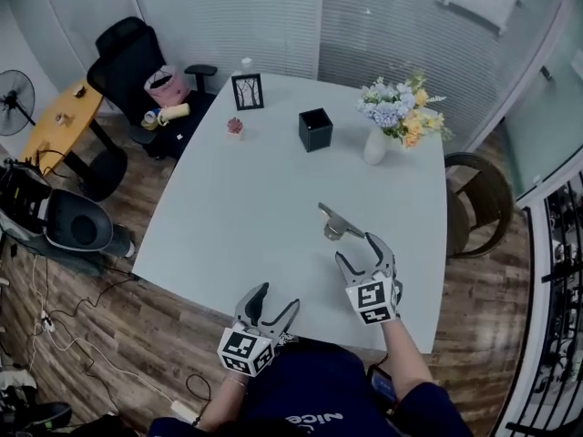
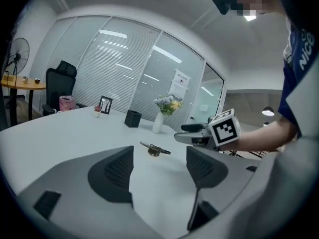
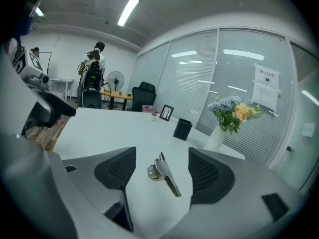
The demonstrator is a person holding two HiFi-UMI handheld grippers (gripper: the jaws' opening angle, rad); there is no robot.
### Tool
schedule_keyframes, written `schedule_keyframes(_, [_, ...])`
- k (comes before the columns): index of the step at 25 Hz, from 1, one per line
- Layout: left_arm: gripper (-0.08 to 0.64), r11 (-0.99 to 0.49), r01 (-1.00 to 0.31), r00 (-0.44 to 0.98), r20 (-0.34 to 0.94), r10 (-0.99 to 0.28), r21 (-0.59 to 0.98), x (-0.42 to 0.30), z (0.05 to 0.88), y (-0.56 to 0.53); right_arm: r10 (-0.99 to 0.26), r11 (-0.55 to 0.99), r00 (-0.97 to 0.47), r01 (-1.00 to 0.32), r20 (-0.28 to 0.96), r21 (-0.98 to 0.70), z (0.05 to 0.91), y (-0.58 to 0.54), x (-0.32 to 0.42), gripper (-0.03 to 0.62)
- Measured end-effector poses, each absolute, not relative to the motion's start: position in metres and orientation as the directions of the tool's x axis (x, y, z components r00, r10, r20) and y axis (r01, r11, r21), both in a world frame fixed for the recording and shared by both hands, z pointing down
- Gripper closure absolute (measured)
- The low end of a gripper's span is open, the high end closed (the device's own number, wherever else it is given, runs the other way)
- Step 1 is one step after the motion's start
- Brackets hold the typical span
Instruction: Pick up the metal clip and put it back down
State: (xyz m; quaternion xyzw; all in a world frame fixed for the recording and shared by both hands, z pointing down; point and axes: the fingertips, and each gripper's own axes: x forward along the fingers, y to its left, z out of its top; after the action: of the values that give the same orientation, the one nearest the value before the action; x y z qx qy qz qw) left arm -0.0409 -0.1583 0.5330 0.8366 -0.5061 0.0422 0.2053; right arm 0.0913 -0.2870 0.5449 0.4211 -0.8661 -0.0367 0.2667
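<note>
The metal clip [image 1: 338, 221] lies on the white table [image 1: 237, 208], right of centre near the front. My right gripper [image 1: 364, 259] hovers just short of it, jaws open and empty. From the right gripper view the clip [image 3: 163, 174] sits between and a little beyond the two pads, touching neither. At the table's front edge my left gripper [image 1: 270, 305] stands open with nothing in it. The left gripper view shows the clip [image 2: 155, 150] further out on the table and the right gripper [image 2: 188, 133] to its right.
At the back of the table stand a black cube holder [image 1: 315, 129], a white vase of flowers [image 1: 401, 116], a small picture frame [image 1: 247, 91] and a tiny pink plant pot [image 1: 235, 128]. A black office chair [image 1: 137, 66] is at the far left, a brown chair [image 1: 478, 203] at the right.
</note>
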Motion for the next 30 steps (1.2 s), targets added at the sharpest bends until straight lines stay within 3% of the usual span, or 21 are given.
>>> schedule_keyframes(10, [0.244,-0.273,-0.92,0.357,0.315,-0.879,0.282,-0.07,0.534,-0.152,-0.637,0.745,-0.44,-0.562,0.633,0.359,0.643,-0.352,0.073,0.287])
schedule_keyframes(22, [0.244,-0.161,-0.943,0.26,0.343,-0.903,0.292,-0.093,0.535,-0.147,-0.588,0.764,-0.397,-0.56,0.705,0.322,0.686,-0.392,0.068,0.315])
schedule_keyframes(25, [0.244,-0.169,-0.938,0.273,0.346,-0.898,0.302,-0.089,0.535,-0.149,-0.581,0.75,-0.393,-0.598,0.713,0.282,0.688,-0.396,0.068,0.373])
schedule_keyframes(26, [0.244,-0.171,-0.936,0.278,0.346,-0.896,0.308,-0.087,0.536,-0.149,-0.595,0.738,-0.38,-0.608,0.709,0.293,0.688,-0.398,0.07,0.423])
schedule_keyframes(30, [0.244,-0.158,-0.935,0.27,0.35,-0.897,0.316,-0.086,0.538,-0.146,-0.623,0.724,-0.347,-0.594,0.701,0.349,0.688,-0.4,0.073,0.45])
